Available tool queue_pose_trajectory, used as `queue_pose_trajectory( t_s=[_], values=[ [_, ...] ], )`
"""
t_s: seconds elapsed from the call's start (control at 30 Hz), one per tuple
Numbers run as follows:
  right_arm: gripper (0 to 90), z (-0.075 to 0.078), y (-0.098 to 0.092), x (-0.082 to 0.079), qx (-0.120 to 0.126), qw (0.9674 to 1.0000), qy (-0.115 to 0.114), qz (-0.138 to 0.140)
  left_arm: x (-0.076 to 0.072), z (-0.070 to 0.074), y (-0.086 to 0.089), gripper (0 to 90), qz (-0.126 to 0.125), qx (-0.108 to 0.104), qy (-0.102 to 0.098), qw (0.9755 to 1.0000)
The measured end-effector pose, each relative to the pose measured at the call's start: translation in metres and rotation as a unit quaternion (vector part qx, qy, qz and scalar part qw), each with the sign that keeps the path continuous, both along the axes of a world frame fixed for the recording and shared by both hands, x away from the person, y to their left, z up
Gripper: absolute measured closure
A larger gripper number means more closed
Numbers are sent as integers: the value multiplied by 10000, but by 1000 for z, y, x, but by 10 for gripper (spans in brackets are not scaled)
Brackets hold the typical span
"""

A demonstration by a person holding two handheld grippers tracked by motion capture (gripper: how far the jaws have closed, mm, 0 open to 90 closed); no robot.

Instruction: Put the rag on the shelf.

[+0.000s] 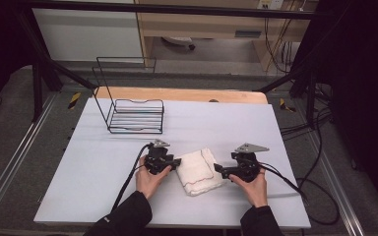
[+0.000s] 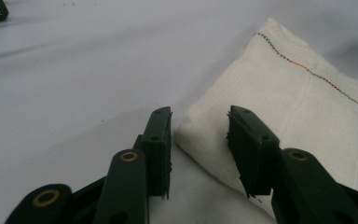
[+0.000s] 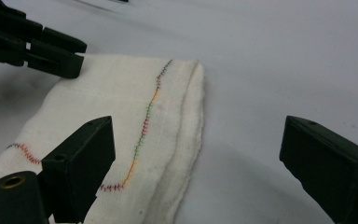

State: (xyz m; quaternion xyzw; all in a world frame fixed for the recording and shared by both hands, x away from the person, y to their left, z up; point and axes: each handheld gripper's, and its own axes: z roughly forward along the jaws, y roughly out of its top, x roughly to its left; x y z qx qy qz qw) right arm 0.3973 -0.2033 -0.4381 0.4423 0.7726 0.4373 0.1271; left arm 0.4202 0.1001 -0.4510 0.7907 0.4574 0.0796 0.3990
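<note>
White table (image 1: 103, 162), wooden edge at the far side, dark frame and cables around. Folded cloth (image 1: 199, 171) near the front middle, cream with a multicoloured stitch line, lying flat between both grippers. Left gripper (image 2: 199, 135) low at the cloth's left corner, jaws a little apart with the corner in the gap, not clamped. Right gripper (image 3: 196, 158) at the cloth's right side, jaws wide apart, one jaw over the cloth. Wire rack (image 1: 137, 115) well apart at far left.
</note>
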Motion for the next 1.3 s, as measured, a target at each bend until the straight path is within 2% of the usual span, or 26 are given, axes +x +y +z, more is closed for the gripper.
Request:
queue_pose_trajectory(
  t_s=[0.13,0.27,0.33,0.4,0.6,0.63,0.67,0.73,0.77,0.87,0.9,1.1,1.3],
  values=[
    [157,2,5,11,-77,10000,-2,13,0,-1,-2,648,-6,9,-43,10000],
    [224,2,13,25,98,9999,15,22,1,-2,-2,684,-38,-49,9,10000],
    [243,1,16,29,103,9999,27,10,0,-2,-3,687,-45,-11,-22,10000],
    [292,-2,23,41,-117,9999,23,51,-2,-2,-5,696,-38,49,-108,9999],
    [389,-10,38,56,-313,9993,166,107,-2,-3,-6,703,-65,51,-149,9999],
    [389,-10,38,56,-313,9993,166,107,-2,-3,-5,703,-79,49,-153,9998],
    [408,-14,42,59,-243,9993,263,130,-2,-3,-5,704,-90,48,-153,9998],
    [416,-16,43,60,-253,9991,302,146,-2,-3,-5,704,-107,52,-150,9998],
    [447,-18,45,61,-299,9990,292,174,-2,-3,-5,706,-114,57,-153,9998],
    [492,-18,46,61,-300,9988,298,250,-2,-3,-4,709,-139,34,-145,9998],
    [547,-17,47,59,-285,9985,335,320,-2,-3,-4,712,-145,30,-144,9998],
    [591,-16,47,58,-247,9977,505,373,0,-3,-3,749,-197,-57,-74,9998],
    [698,-14,47,57,-261,9968,626,426,-1,-2,-4,794,-181,-81,-70,9998]
  ],
)
